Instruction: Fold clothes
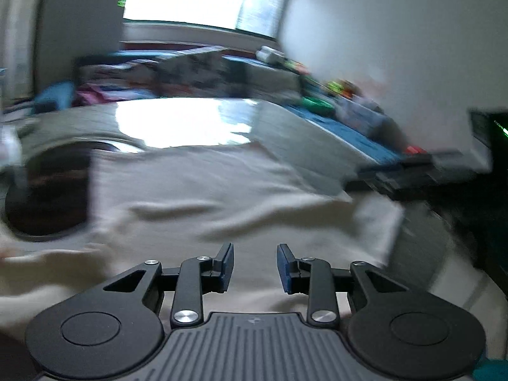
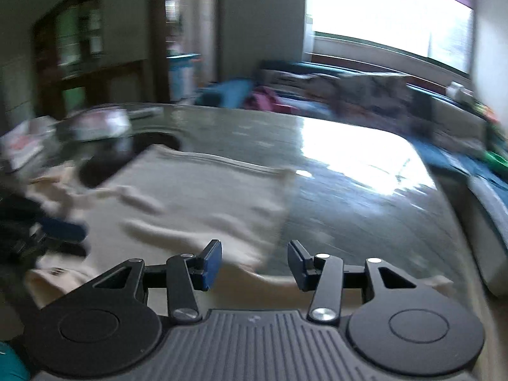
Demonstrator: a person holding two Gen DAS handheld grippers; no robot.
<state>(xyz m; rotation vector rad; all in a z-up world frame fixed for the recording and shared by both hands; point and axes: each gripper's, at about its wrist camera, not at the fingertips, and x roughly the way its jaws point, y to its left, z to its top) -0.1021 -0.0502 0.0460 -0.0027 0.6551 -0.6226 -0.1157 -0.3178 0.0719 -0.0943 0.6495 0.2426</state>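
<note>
A cream-white garment (image 1: 203,203) lies spread on a glossy grey table (image 1: 177,123), wrinkled in the middle. My left gripper (image 1: 255,266) is open and empty, just above the garment's near part. In the right wrist view the same garment (image 2: 197,197) lies left of centre on the table (image 2: 365,197). My right gripper (image 2: 255,265) is open and empty over the garment's near right corner. The left gripper (image 2: 54,231) shows blurred at the left edge, above the cloth. Both views are motion-blurred.
A dark round recess (image 1: 47,197) lies in the table at the left, partly under the garment. Papers (image 2: 28,146) lie at the far left. A sofa with cluttered clothes and cushions (image 2: 349,92) stands behind, under a bright window (image 2: 390,16).
</note>
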